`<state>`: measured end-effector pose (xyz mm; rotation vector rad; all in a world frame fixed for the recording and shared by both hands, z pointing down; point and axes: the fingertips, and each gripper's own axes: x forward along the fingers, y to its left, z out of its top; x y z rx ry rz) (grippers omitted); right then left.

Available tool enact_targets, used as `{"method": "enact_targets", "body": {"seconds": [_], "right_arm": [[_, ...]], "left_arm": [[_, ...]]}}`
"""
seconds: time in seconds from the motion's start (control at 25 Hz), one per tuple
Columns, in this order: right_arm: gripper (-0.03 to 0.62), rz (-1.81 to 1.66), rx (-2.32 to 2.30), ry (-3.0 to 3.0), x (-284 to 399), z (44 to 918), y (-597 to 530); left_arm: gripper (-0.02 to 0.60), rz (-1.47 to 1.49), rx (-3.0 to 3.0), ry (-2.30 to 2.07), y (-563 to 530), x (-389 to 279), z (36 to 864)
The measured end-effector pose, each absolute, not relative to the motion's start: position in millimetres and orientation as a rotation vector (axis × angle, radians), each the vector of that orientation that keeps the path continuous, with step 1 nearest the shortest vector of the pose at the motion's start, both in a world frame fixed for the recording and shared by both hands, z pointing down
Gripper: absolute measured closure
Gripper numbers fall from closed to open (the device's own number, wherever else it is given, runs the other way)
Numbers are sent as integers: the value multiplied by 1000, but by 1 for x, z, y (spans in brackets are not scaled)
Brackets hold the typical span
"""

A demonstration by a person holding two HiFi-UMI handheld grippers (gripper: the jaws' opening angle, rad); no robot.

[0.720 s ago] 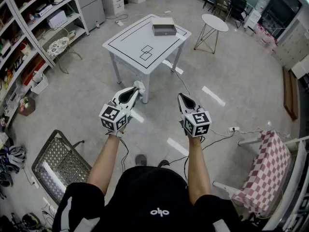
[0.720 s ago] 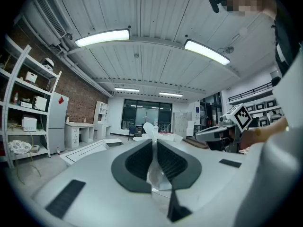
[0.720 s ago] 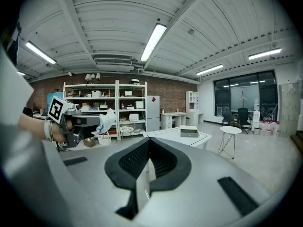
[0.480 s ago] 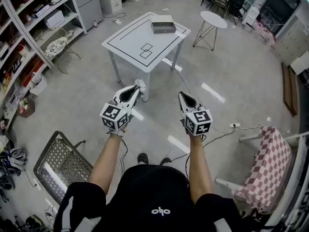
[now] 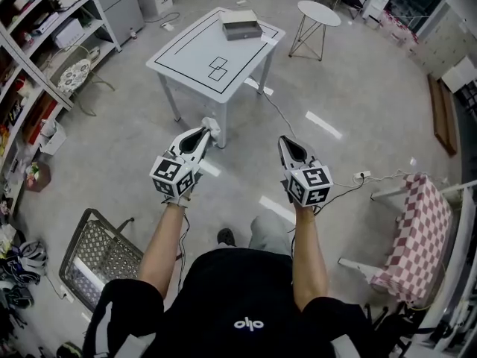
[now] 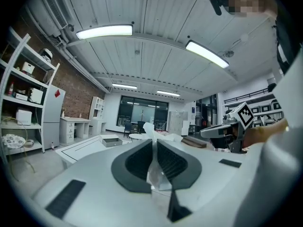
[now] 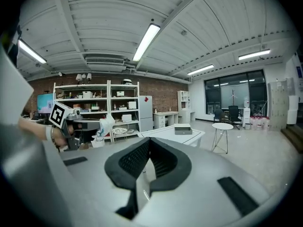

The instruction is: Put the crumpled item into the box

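Observation:
My left gripper [image 5: 203, 133] is shut on a crumpled white item [image 5: 213, 127] that sticks out past its tips, held at about waist height above the floor. In the left gripper view the crumpled item [image 6: 154, 132] is pinched between the dark pads. My right gripper [image 5: 288, 145] is level with it, shut and empty; its pads [image 7: 142, 159] meet with nothing between them. The grey box [image 5: 241, 27] sits at the far corner of the white table [image 5: 195, 54] ahead, well beyond both grippers. It also shows as the box [image 7: 182, 130] in the right gripper view.
A round white side table [image 5: 318, 13] stands right of the white table. Shelves [image 5: 41, 47] line the left wall. A wire basket [image 5: 97, 253] is on the floor at lower left, a checkered chair [image 5: 416, 243] at right. A cable [image 5: 350, 186] runs across the floor.
The person has stepped forward, with one leg now showing below. The table and box have shifted left and up in view. Both grippers keep their pose; the left still holds the item.

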<state>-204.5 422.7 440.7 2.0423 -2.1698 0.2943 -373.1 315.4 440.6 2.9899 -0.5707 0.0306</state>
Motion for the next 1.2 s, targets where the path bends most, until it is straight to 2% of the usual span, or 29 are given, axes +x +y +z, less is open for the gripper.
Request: {"method": "enact_targets", "body": {"seconds": [0.44, 0.96, 1.2], "right_arm": [[585, 288, 2020, -2180, -153, 452, 364], [585, 347, 1966, -2283, 9, 455, 264], [585, 364, 1910, -2321, 59, 466, 232]], "left_arm": [[551, 71, 2990, -601, 262, -328, 453], [551, 158, 2985, -736, 168, -183, 443], [551, 167, 2978, -791, 138, -132, 446]]}}
